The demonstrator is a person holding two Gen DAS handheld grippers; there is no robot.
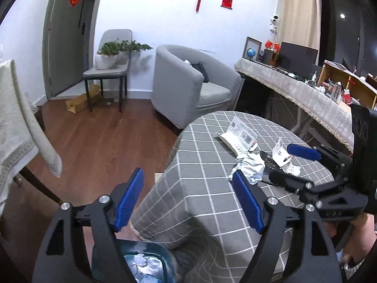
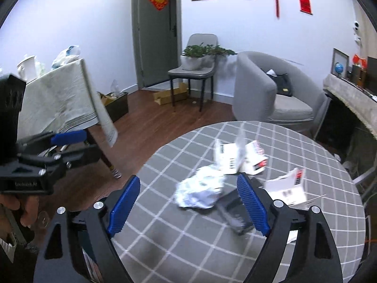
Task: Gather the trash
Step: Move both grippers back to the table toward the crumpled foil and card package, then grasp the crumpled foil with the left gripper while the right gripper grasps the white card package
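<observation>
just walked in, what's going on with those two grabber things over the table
A person is clearing trash off the round checked table with a gripper in each hand. Both are open and empty. The right gripper is over the table with the crumpled paper between its fingers, not yet gripped. The left gripper hangs off the table edge above a blue bin with scraps inside. Torn cartons remain.
</observation>
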